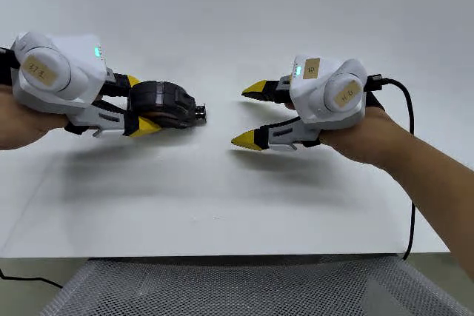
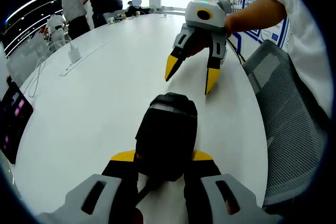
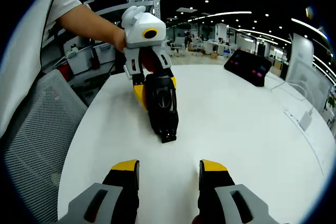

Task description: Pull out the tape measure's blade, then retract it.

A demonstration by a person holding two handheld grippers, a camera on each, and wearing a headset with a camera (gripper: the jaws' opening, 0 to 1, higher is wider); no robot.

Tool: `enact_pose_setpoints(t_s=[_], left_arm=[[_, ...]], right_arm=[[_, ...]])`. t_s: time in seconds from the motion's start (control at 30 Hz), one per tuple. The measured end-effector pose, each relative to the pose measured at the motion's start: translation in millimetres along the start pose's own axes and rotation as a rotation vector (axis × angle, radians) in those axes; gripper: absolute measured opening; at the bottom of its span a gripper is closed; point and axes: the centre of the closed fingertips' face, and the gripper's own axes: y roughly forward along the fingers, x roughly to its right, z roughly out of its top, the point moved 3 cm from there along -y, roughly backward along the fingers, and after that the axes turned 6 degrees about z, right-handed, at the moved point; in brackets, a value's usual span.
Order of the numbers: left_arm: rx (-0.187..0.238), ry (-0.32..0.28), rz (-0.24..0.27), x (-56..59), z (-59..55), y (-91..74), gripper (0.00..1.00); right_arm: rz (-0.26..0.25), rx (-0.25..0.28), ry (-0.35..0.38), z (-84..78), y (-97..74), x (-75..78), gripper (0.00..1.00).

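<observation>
The left gripper [image 1: 141, 103] is clamped on the black tape measure [image 1: 164, 103], its yellow-tipped jaws pressed against the two sides of the case and holding it low over the white table [image 1: 222, 205]. Whether the case touches the top cannot be told. In the left gripper view the case sits lengthwise between the jaws and runs straight ahead. Its long axis aims at the right gripper [image 1: 250, 115], which faces it across a bare stretch of table.

The blade's hook end [image 1: 200, 114] sticks out of the case on the side turned toward that gripper, and the blade looks fully wound in. The right gripper's jaws stand open and empty. In the right gripper view the hook end [image 3: 168, 139] lies dead ahead of them, clear of both tips and roughly centred on the gap. The pull has not begun. The free right gripper is the one placed to take the hook, and the likely call is a straight advance along the case's axis, then a closing on the small metal tab.

A black cable [image 1: 409, 146] trails from the right gripper over the table's edge. A grey mesh chair [image 1: 222, 286] sits at the near edge. Beyond, the long table carries a dark screen [image 3: 247, 66]. People [image 2: 84, 3] stand at its far end under rows of ceiling lights in an open office.
</observation>
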Motion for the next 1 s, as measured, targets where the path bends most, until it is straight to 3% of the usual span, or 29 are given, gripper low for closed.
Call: enact_pose_setpoints(t_s=[1.0], left_arm=[[-0.014,0.011,-0.006,-0.3,-0.5,1.1,0.28]], right_arm=[[0.068,0.045,-0.105,19.1,37.6,8.4,0.19]])
